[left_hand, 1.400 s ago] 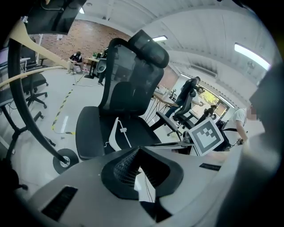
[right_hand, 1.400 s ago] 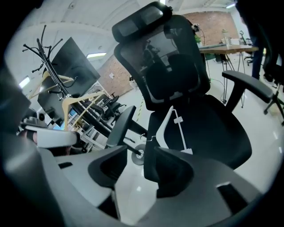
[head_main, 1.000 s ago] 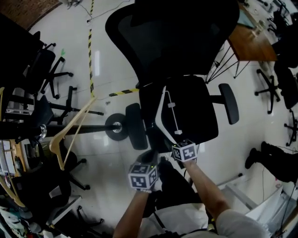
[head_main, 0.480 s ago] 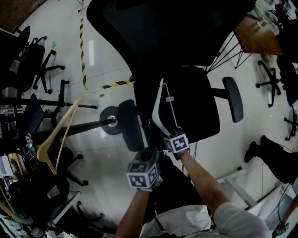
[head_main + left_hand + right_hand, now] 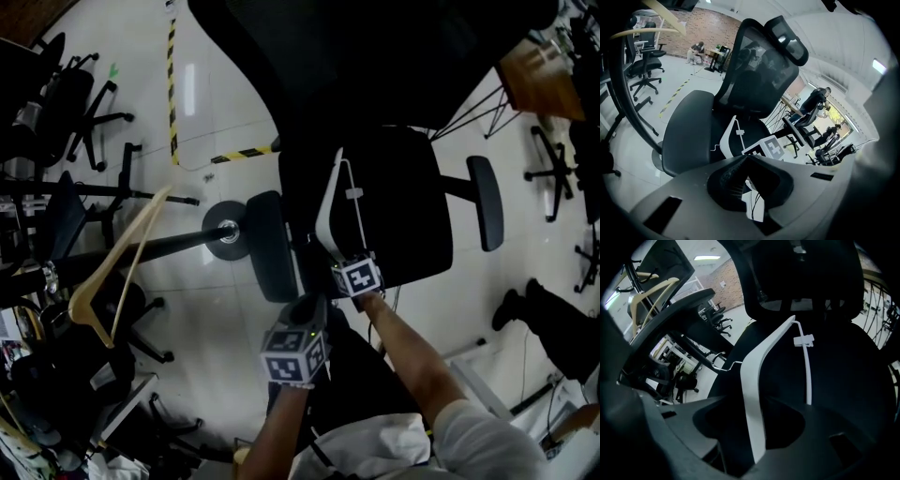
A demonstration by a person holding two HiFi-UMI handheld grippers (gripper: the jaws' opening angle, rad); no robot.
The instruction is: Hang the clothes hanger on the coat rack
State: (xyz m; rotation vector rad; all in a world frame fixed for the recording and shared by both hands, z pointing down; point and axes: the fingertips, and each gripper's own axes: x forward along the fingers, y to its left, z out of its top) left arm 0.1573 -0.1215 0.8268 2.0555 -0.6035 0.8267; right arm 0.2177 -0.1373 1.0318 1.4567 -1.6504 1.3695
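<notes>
far left, one pale wooden hanger (image 5: 86,302) sits up beside the dark pole of the coat rack (image 5: 150,251), and the rack's round foot (image 5: 225,232) rests on the shiny floor; i can't make out from here how that hanger is hooked on. a strip of yellow-and-black tape (image 5: 172,75) runs across the floor behind it. next along is the left gripper (image 5: 306,309), held low in front of the person with its marker cube facing up. its own camera shows its fingers (image 5: 726,176) brought together with nothing between them. just right of it lies the second hanger, the white hanger (image 5: 325,202), flat on the seat of the one big black office chair (image 5: 403,216), so it is well apart from the rack. the right gripper (image 5: 345,262) is at the near end of that hanger. seen from the right gripper view, one white arm runs straight down between its fingers, which are clamped on it, and the metal hook (image 5: 719,364) sticks out to the left over the seat edge. the chair has two armrests, one (image 5: 270,248) towards the rack foot and one (image 5: 486,202) out to the right. past that, at the top right, is the corner of one brown worktop (image 5: 536,67).
</notes>
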